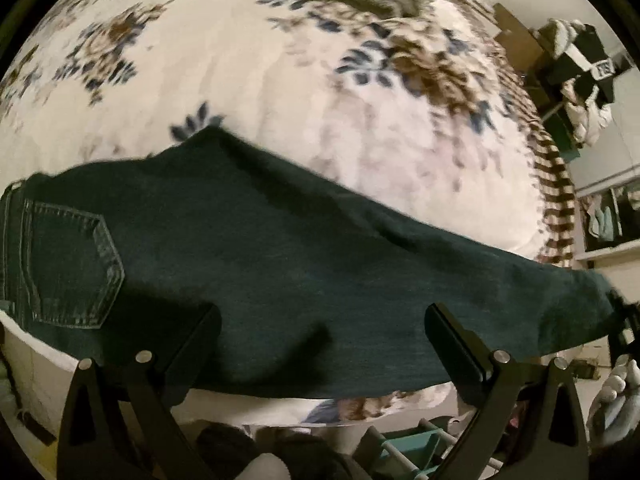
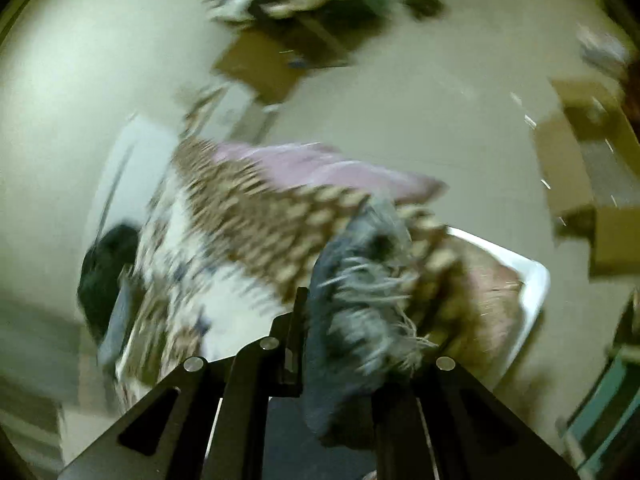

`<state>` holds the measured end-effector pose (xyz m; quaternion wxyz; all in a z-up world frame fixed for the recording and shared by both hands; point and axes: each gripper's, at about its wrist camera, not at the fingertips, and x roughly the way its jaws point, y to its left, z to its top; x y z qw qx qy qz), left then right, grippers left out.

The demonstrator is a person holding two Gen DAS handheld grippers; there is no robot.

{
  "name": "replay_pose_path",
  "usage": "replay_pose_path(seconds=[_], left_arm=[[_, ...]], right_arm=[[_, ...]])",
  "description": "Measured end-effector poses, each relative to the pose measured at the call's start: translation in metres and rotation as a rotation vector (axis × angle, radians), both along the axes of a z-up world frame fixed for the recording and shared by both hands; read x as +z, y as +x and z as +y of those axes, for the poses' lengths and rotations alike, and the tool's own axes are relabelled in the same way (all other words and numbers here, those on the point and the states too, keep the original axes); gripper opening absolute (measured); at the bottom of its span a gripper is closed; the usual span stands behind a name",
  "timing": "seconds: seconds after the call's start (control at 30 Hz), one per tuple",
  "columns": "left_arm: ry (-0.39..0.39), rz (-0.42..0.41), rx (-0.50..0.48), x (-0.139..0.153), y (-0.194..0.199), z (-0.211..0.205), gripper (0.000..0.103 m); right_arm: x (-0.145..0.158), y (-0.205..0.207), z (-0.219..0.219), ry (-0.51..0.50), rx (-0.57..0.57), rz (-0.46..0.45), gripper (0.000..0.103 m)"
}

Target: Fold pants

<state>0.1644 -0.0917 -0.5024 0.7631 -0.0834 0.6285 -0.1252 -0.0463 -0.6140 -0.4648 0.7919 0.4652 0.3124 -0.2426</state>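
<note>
Left claw [image 1: 322, 332] fingers wide apart, gripping nothing, one pair dark pants [image 1: 256, 240] just ahead, one back pocket [image 1: 72, 268] far left. Right claw [image 2: 340, 320] clamped on frayed hem [image 2: 360, 280].

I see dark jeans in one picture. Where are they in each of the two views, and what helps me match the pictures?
Left wrist view: the jeans stretch across the lower half, back pocket at the left, lying on the floral blanket.
Right wrist view: only their frayed hem shows, low and centre-right, clamped in the right gripper.
Shared landmark: the blanket's brown checked border, at the right edge in the left view.
</note>
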Motion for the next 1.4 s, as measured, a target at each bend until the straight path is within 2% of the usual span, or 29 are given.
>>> replay_pose_path(seconds=[0.1,0.2,0.3,0.53,0.67,0.7,0.73,0.77,0.8,0.83,0.87,0.93,1.0,1.17,1.27,1.33,1.37,1.4], left_arm=[[-0.022,-0.007,0.012,0.010,0.002,0.007,0.103],[-0.030,-0.018,0.034,0.020,0.003,0.024,0.103],[-0.022,-0.037,0.070,0.029,0.004,0.052,0.103],[0.027,-0.033,0.136,0.024,-0.002,0.123,0.103],[0.048,-0.021,0.178,0.013,-0.007,0.157,0.103],[0.055,-0.018,0.191,0.011,-0.008,0.165,0.103],[0.056,-0.016,0.198,0.010,-0.008,0.169,0.103],[0.054,-0.013,0.208,0.008,-0.008,0.175,0.103],[0.051,-0.009,0.218,0.006,-0.008,0.178,0.103],[0.046,-0.007,0.224,0.006,-0.008,0.180,0.103],[0.039,-0.005,0.228,0.005,-0.007,0.181,0.103],[0.044,-0.003,0.221,0.002,-0.004,0.179,0.103],[0.032,-0.002,0.208,-0.001,0.000,0.171,0.103],[-0.041,0.018,0.106,-0.025,0.011,0.116,0.103],[-0.094,0.039,-0.016,-0.049,0.023,0.067,0.101],[-0.111,0.064,-0.074,-0.065,0.028,0.043,0.093],[-0.122,0.074,-0.099,-0.072,0.029,0.032,0.068],[-0.126,0.069,-0.126,-0.075,0.029,0.025,0.019]], right_arm=[[0.025,0.033,0.064,-0.106,0.187,-0.010,0.010],[0.024,0.063,0.137,-0.188,0.361,0.018,0.010],[-0.006,0.092,0.211,-0.216,0.517,0.071,0.010],[-0.112,0.134,0.364,-0.250,0.781,0.234,0.010],[-0.140,0.145,0.429,-0.323,0.856,0.320,0.011],[-0.142,0.146,0.440,-0.346,0.862,0.342,0.016],[-0.149,0.148,0.448,-0.363,0.867,0.379,0.018],[-0.149,0.151,0.453,-0.360,0.871,0.407,0.025],[-0.148,0.151,0.457,-0.332,0.887,0.403,0.039],[-0.144,0.151,0.460,-0.277,0.912,0.383,0.046],[-0.140,0.150,0.462,-0.159,0.960,0.335,0.056],[-0.128,0.144,0.458,0.000,0.988,0.261,0.057],[-0.112,0.130,0.434,0.045,0.909,0.244,0.058],[-0.106,0.093,0.363,-0.101,0.703,0.388,0.059],[-0.120,0.071,0.322,-0.092,0.592,0.479,0.061],[-0.124,0.065,0.299,-0.076,0.538,0.502,0.061],[-0.122,0.064,0.288,-0.073,0.520,0.505,0.061],[-0.123,0.060,0.281,-0.075,0.508,0.506,0.061]])
